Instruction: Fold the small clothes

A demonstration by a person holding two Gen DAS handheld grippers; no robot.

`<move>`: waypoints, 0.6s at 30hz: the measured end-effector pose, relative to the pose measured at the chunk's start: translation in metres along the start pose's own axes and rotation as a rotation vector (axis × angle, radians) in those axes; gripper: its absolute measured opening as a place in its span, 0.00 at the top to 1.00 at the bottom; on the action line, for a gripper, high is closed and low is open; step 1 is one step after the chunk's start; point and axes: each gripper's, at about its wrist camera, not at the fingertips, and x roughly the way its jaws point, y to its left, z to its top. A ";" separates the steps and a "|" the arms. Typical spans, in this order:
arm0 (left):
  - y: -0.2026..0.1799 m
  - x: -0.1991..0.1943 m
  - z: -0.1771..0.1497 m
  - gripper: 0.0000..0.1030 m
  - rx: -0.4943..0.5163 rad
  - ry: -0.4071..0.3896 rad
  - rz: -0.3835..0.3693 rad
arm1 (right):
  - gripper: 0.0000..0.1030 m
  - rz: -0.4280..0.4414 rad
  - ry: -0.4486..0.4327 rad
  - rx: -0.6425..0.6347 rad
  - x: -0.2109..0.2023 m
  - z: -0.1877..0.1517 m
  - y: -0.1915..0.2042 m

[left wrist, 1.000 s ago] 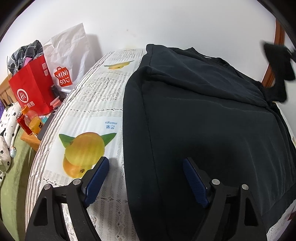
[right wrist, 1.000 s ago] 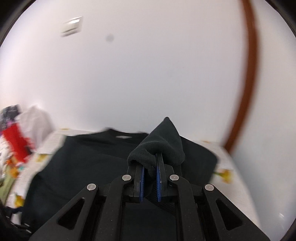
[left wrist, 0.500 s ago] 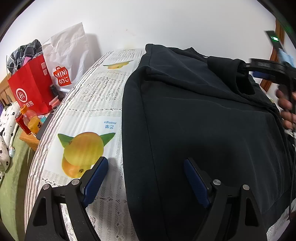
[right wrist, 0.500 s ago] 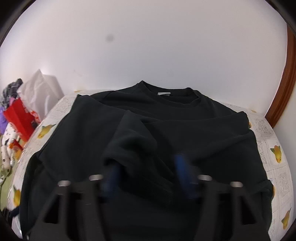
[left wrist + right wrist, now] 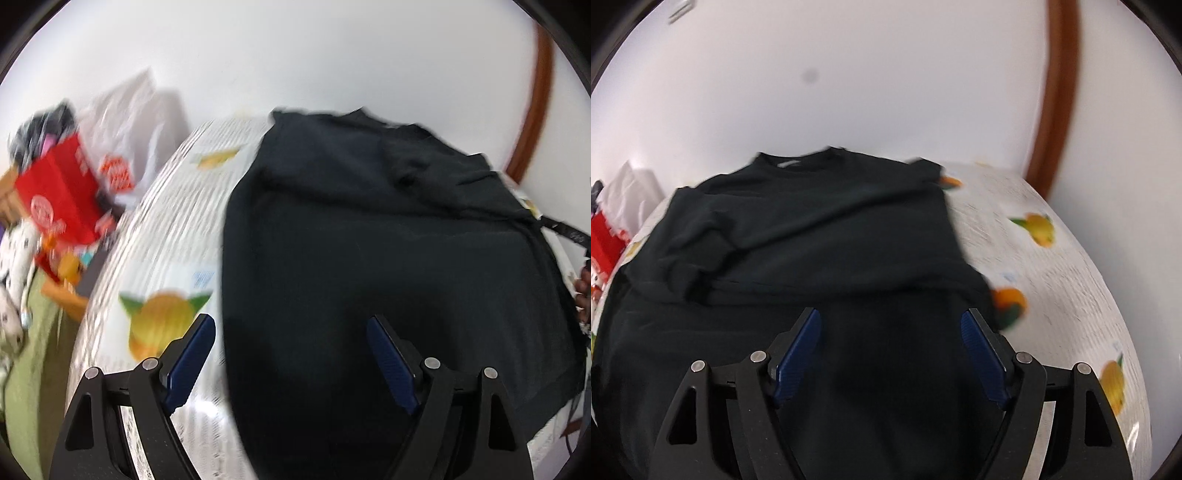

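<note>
I am seeing one black sweatshirt (image 5: pixel 820 236) lying flat on the desk (image 5: pixel 1060 266), a sleeve folded across its chest. My two tongs are hanging above it: left tongs (image 5: pixel 290 360) spread, right tongs (image 5: pixel 892 354) just opening, nothing between them. One red bag (image 5: pixel 59 199) and one white bag (image 5: pixel 129 122) are standing by the white wall (image 5: pixel 886 92).

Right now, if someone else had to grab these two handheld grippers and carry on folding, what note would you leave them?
Left gripper: jaws open, empty, over the near left edge of the black sweatshirt.
Right gripper: jaws have just been opening, nothing between them, above the sweatshirt's lower body.
Sweatshirt lies flat on the fruit-print tablecloth, collar at the far end.
Done: a sleeve lies folded in across the chest.
Left: fold the body up into a compact stack.
</note>
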 end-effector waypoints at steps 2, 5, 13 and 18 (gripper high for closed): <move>-0.018 -0.008 0.014 0.20 0.044 -0.024 -0.005 | 0.25 -0.027 -0.003 0.010 0.003 -0.005 -0.015; -0.046 -0.010 0.034 0.20 0.090 -0.034 -0.024 | 0.28 -0.031 0.002 0.046 0.011 -0.009 -0.029; -0.110 0.018 0.081 0.22 0.161 -0.030 -0.110 | 0.57 -0.058 0.066 -0.021 0.040 -0.014 -0.032; -0.146 0.047 0.098 0.34 0.207 0.001 -0.151 | 0.57 -0.008 0.083 0.024 0.050 -0.015 -0.043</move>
